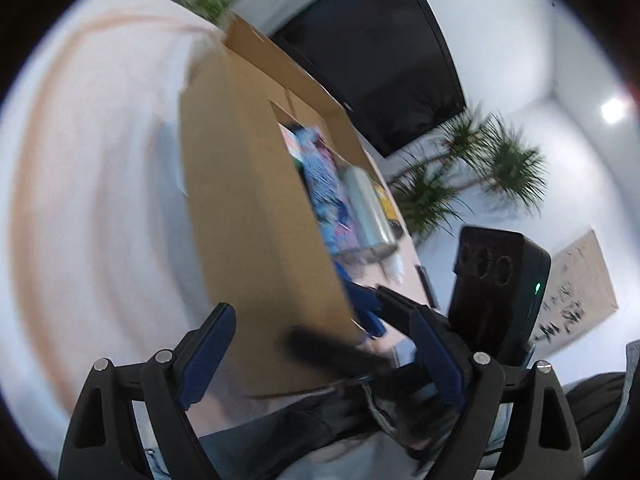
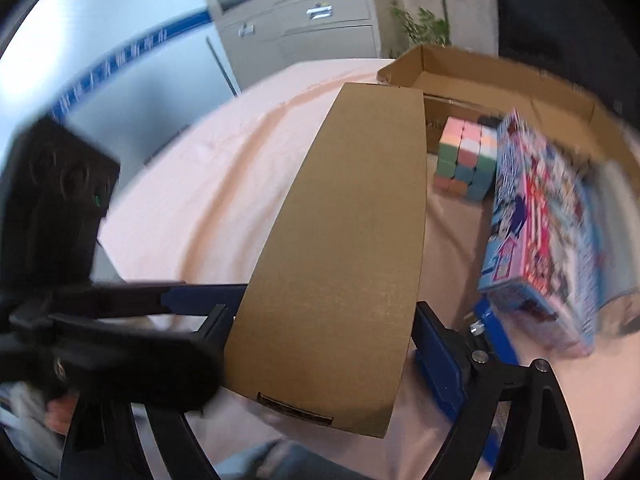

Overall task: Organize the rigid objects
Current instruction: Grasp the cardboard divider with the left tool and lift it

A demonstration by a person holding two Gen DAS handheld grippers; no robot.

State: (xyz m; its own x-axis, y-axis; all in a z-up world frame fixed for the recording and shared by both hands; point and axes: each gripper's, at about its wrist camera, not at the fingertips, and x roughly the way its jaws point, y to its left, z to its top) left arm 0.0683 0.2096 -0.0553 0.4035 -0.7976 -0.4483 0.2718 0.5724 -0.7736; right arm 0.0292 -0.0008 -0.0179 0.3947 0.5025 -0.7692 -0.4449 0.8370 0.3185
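plain brown cardboard flap [image 2: 340, 248], flat, between right gripper [image 2: 320, 332] fingers

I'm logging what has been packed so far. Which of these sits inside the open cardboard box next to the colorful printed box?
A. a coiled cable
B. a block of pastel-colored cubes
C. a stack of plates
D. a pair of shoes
B: in the right wrist view, a block of pastel-colored cubes stands inside the cardboard box, just left of the colorful printed box.

Office: grey filing cabinet [image 2: 296, 20]; wall screen [image 1: 380, 56]; potted plants [image 1: 480, 168]
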